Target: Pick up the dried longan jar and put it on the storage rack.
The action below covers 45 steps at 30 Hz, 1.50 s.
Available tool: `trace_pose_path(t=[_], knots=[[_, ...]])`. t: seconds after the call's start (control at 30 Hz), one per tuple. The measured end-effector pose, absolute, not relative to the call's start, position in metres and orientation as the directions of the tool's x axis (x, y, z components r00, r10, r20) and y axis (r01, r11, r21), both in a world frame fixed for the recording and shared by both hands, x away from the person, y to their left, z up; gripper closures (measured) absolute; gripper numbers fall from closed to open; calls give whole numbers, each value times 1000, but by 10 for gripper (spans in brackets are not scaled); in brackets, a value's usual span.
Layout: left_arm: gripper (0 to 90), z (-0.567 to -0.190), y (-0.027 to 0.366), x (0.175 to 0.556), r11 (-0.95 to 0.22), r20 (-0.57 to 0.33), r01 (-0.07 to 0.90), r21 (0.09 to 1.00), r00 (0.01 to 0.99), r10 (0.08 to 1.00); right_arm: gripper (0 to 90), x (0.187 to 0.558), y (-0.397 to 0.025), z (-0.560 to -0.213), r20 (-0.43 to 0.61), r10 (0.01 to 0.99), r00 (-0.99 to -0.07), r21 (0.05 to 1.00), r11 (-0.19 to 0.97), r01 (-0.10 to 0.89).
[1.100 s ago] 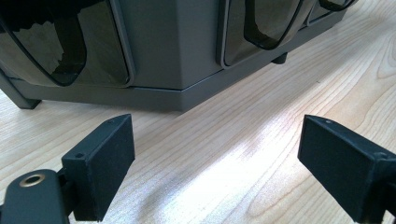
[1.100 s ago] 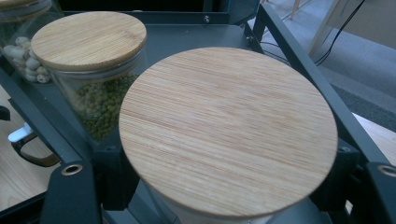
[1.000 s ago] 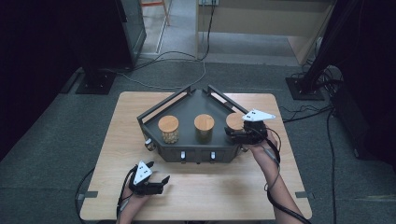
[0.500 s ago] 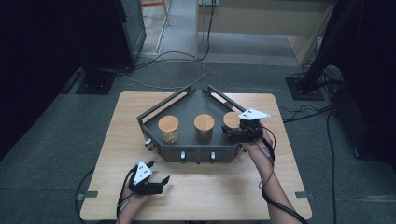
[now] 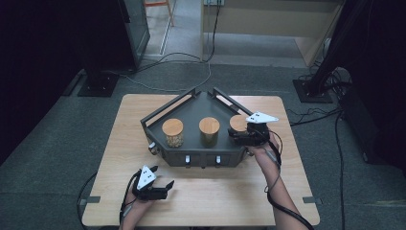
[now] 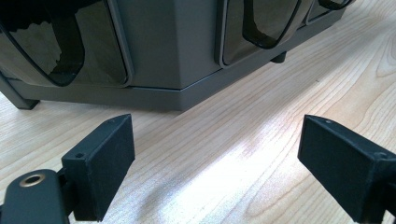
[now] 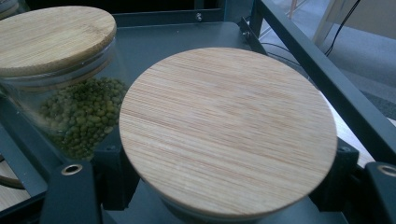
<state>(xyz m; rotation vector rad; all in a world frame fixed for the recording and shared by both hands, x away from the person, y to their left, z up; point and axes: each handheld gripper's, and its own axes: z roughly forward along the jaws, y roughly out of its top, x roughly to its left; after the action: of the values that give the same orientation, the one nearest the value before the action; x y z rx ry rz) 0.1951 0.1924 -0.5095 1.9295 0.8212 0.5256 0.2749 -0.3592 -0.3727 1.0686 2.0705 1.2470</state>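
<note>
While the wooden table [image 5: 287, 143] carried the dark tray rack [image 5: 163, 117] at centre, three bamboo-lidded jars stood on it in a row. Rightmost jar [image 7: 229, 130] sat upright at the rack's right end, directly ahead of the right gripper [image 5: 238, 136], its jaws flanking the glass under the lid; full closure could not be confirmed. Left gripper [image 5: 165, 187] rested well apart at the near table edge, jaws spread, empty.
</note>
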Motion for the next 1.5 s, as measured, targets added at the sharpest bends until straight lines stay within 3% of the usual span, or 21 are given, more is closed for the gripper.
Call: trace_pose_path(t=[0.73, 1.5], knots=[[108, -510, 193, 195, -323, 13, 330, 887, 680, 733, 198, 264, -366, -377, -25, 813, -581, 891, 281, 356], [108, -513, 200, 197, -278, -32, 345, 897, 676, 736, 201, 238, -380, -388, -10, 815, -580, 905, 253, 341]])
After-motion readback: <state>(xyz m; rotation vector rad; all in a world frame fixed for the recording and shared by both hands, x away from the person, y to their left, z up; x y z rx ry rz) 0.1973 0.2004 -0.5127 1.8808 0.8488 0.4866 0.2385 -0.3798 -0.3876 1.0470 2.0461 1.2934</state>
